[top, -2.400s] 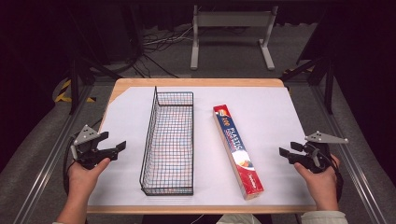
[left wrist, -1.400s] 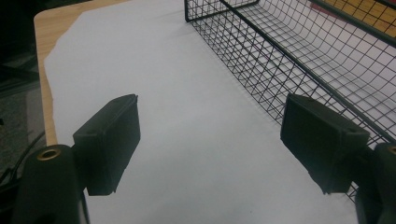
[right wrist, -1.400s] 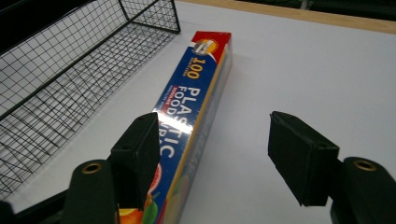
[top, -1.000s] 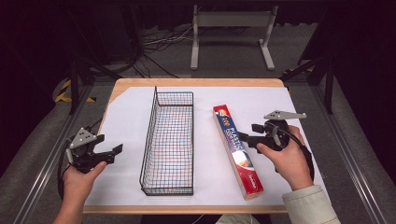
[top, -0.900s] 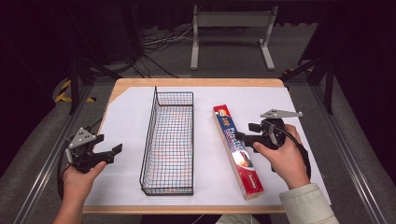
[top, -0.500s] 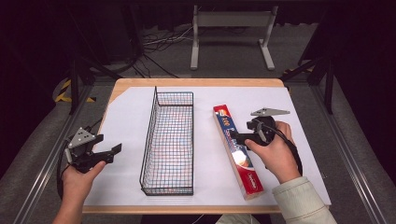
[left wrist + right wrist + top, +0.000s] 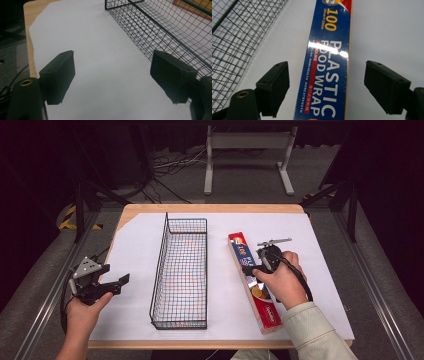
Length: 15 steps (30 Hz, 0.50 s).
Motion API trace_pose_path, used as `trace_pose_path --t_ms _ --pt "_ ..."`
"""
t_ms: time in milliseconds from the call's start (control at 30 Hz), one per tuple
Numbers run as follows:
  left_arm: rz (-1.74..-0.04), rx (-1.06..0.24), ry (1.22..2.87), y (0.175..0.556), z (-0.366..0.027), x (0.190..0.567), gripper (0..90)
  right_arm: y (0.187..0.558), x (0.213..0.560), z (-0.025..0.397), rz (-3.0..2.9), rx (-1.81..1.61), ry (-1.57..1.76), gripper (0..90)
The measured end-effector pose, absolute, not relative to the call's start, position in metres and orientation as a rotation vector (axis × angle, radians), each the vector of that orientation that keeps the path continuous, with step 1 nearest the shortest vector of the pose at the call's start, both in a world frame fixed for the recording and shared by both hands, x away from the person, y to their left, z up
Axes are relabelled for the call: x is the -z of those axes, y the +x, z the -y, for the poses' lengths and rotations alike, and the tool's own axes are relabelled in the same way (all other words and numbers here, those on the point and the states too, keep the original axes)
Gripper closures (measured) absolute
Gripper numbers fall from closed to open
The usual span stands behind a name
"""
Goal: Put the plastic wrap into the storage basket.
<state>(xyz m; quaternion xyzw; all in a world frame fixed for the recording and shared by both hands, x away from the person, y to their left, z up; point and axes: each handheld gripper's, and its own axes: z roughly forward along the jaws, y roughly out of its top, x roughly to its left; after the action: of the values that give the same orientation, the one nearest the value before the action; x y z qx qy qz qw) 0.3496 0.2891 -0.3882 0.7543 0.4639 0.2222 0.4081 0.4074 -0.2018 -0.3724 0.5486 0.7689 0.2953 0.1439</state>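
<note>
A: Looking along the right gripper [image 7: 325, 92] first, what are the jaws doing?

B: They are standing spread wide, one on each side of the plastic wrap box [image 7: 328, 65], with nothing pinched. The blue lid is running up between them, and I cannot tell whether they are touching it.

A: And from above?

B: The right gripper [image 7: 263, 262] is hovering over the upper half of the plastic wrap box [image 7: 253, 281], and the right hand [image 7: 280, 282] is covering part of the box's middle. The box is lying lengthwise on the white sheet [image 7: 135, 250], to the right of the wire basket [image 7: 181, 270] and apart from it.

A: What about the left gripper [image 7: 113, 82]?

B: Its jaws are also gaping wide, with only white sheet [image 7: 100, 62] showing between them. The wire basket [image 7: 160, 27] is sitting just beside the right-hand jaw in that view.

A: Where is it sitting on the desk [image 7: 210, 209]?

B: The left gripper [image 7: 102, 282] is hanging at the left edge of the sheet, held in the left hand [image 7: 82, 312], pointing toward the basket but well clear of it.

A: Is anything lying in the basket?

B: Only the sheet is showing through the mesh.
</note>
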Motion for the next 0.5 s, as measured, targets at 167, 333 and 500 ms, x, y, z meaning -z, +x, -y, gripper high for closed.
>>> trace_pose_path --t_ms 167,333,500 --pt "-1.164 -0.572 1.91 0.349 -0.288 0.387 20.5 0.41 0.381 0.196 -2.257 -0.796 1.603 19.4" --pt "-1.169 -0.561 1.91 0.349 -0.288 0.388 20.5 0.413 0.387 0.192 -2.27 -0.754 1.631 19.4" --pt "-1.166 -0.566 1.907 0.35 -0.29 0.389 20.3 0.415 0.394 0.188 -2.27 -0.709 1.678 19.1"
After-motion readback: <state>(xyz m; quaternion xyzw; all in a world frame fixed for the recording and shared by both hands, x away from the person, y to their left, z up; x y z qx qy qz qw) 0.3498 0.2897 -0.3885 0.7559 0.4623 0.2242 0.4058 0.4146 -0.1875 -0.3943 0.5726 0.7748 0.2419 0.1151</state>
